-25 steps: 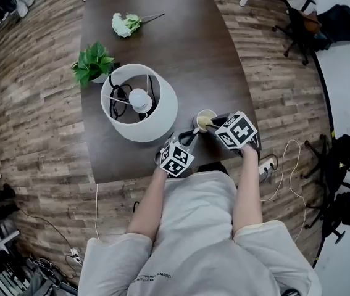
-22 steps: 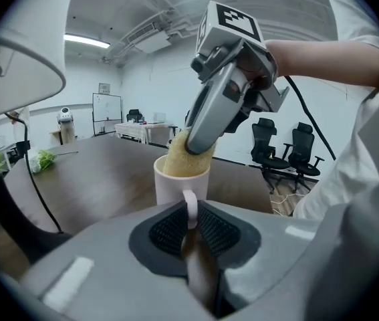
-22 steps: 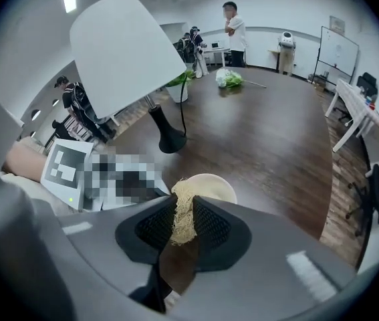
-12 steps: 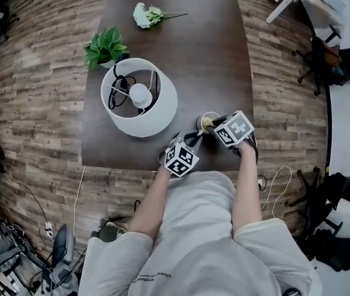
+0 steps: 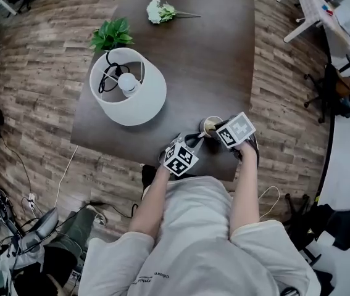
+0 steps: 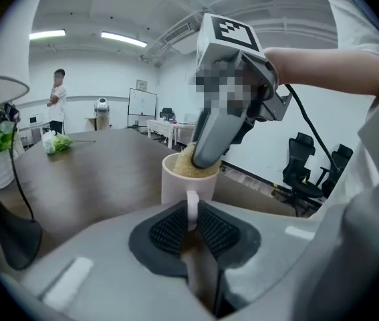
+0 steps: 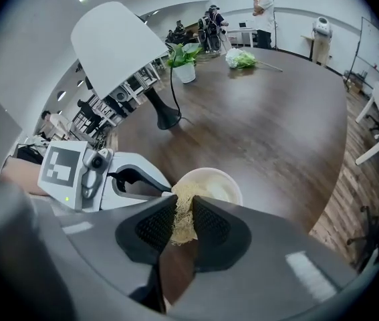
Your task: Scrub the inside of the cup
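Observation:
A white cup (image 5: 208,125) (image 6: 180,178) (image 7: 218,183) stands near the front edge of the dark wooden table (image 5: 193,60). My left gripper (image 6: 190,221) (image 5: 191,142) is shut on the cup's handle (image 6: 191,208). My right gripper (image 7: 182,221) (image 5: 215,127) is shut on a beige scrubbing pad (image 7: 183,212) (image 6: 190,166), whose front end is pushed down into the cup's mouth. The cup's bottom is hidden by the pad.
A white lamp (image 5: 127,86) (image 7: 120,45) with a black cord stands left of the cup. Behind it are a potted plant (image 5: 110,36) (image 7: 183,62) and a white flower bunch (image 5: 161,10) (image 7: 242,59). A person (image 7: 265,5) stands at the far end; office chairs (image 6: 306,169) stand nearby.
Both grippers keep their grip on the cup and the pad. The head view has swung, so the lamp and table sit further left and up.

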`<action>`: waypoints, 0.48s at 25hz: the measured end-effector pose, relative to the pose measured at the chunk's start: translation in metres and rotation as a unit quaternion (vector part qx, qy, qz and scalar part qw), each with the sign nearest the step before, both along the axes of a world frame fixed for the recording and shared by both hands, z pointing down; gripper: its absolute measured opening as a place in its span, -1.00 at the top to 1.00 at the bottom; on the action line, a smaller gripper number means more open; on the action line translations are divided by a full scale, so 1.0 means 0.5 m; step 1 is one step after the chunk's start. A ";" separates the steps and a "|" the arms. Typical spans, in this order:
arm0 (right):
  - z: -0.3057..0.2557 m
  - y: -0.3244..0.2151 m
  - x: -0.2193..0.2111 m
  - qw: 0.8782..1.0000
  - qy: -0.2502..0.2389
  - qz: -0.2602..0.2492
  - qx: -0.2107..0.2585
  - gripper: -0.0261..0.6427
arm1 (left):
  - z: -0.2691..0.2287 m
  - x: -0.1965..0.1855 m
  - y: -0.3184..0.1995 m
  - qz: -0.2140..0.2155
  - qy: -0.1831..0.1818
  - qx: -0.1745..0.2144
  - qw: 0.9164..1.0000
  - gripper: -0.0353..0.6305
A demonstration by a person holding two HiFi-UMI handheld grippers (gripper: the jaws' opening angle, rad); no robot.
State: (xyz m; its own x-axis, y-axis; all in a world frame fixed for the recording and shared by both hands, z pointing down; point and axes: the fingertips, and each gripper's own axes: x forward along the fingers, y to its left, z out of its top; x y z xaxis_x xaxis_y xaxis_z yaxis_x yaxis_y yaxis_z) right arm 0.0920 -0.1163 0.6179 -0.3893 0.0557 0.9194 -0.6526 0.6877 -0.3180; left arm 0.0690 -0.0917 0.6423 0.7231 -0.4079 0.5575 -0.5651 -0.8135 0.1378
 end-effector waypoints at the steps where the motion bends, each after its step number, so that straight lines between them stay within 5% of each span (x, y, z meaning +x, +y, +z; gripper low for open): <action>1: 0.000 0.007 0.018 1.000 -0.001 -0.009 -0.009 0.65 | 0.001 0.013 0.000 -0.006 0.007 -0.009 1.000 0.74; 6: 0.000 0.026 0.065 0.998 -0.032 -0.028 -0.038 0.65 | -0.001 0.053 0.003 -0.038 0.004 -0.023 0.999 0.70; 12: 0.047 0.025 0.063 0.999 -0.005 -0.037 -0.038 0.67 | 0.003 0.065 0.019 -0.063 -0.014 -0.013 0.998 0.72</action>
